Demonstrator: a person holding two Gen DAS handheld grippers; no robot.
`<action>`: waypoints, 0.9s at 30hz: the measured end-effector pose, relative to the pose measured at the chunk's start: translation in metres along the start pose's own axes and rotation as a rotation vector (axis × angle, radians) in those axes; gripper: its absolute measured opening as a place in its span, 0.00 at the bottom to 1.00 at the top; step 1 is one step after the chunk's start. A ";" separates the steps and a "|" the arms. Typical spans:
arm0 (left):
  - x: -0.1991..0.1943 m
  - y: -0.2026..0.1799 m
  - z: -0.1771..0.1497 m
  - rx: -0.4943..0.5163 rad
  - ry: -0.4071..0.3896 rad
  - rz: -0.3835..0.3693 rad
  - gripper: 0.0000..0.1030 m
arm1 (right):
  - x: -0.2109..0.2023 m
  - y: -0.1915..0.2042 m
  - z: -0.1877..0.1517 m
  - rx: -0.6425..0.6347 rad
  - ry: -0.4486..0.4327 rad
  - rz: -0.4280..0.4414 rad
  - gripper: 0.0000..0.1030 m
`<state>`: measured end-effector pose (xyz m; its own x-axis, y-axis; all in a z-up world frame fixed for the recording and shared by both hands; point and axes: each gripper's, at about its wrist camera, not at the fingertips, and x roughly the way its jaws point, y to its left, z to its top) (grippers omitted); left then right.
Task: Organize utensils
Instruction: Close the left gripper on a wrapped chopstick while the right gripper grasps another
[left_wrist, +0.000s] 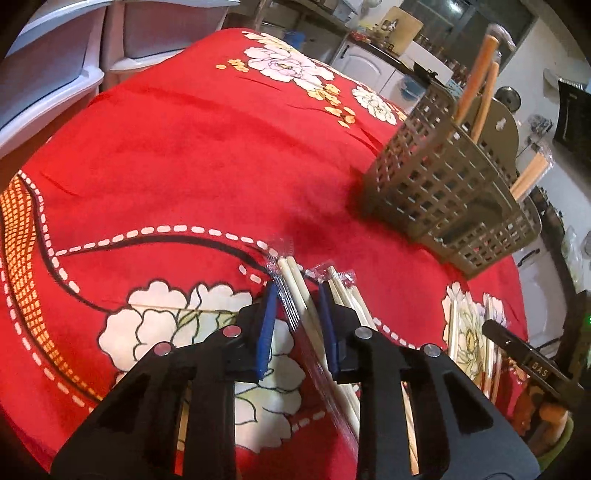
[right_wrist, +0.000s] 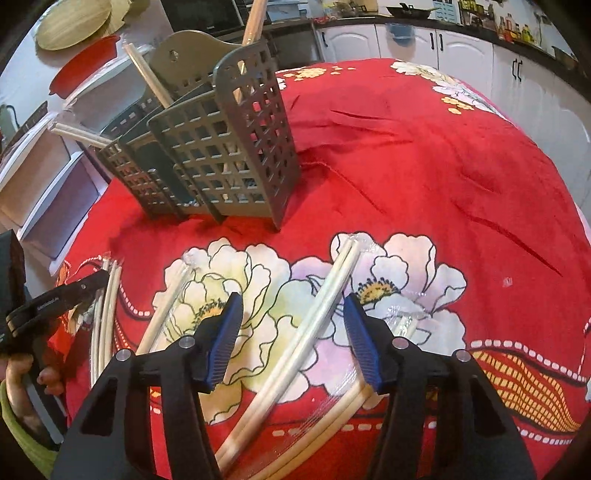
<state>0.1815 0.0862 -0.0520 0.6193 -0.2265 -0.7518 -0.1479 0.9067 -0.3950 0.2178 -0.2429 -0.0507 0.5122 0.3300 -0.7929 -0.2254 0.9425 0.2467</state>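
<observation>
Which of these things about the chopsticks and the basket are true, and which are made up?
1. The tablecloth is red with flowers. True.
2. The grey basket is empty. False: wooden sticks stand in it.
3. Wrapped chopsticks lie between the left gripper pads. True.
4. The right gripper carries chopsticks in the air. False: the pair between its open pads lies on the cloth.
5. The basket lies tipped over. False: it stands upright.

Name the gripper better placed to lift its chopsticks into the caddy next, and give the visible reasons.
Probably left. The left gripper has its blue pads nearly closed around a wrapped chopstick pair. The right gripper straddles its wrapped pair with clear gaps either side. The grey utensil caddy stands close ahead of both.
</observation>
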 end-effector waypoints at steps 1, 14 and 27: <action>0.000 0.001 0.001 -0.006 0.001 -0.005 0.15 | 0.002 -0.001 0.002 0.006 0.009 0.000 0.50; 0.006 0.015 0.016 -0.080 0.031 -0.063 0.11 | 0.028 -0.002 0.030 0.001 0.026 -0.082 0.17; 0.004 0.026 0.025 -0.148 0.013 -0.135 0.02 | 0.009 0.012 0.033 0.030 -0.037 0.027 0.09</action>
<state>0.1995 0.1178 -0.0514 0.6310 -0.3479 -0.6934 -0.1768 0.8058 -0.5651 0.2468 -0.2265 -0.0369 0.5369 0.3564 -0.7646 -0.2147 0.9343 0.2847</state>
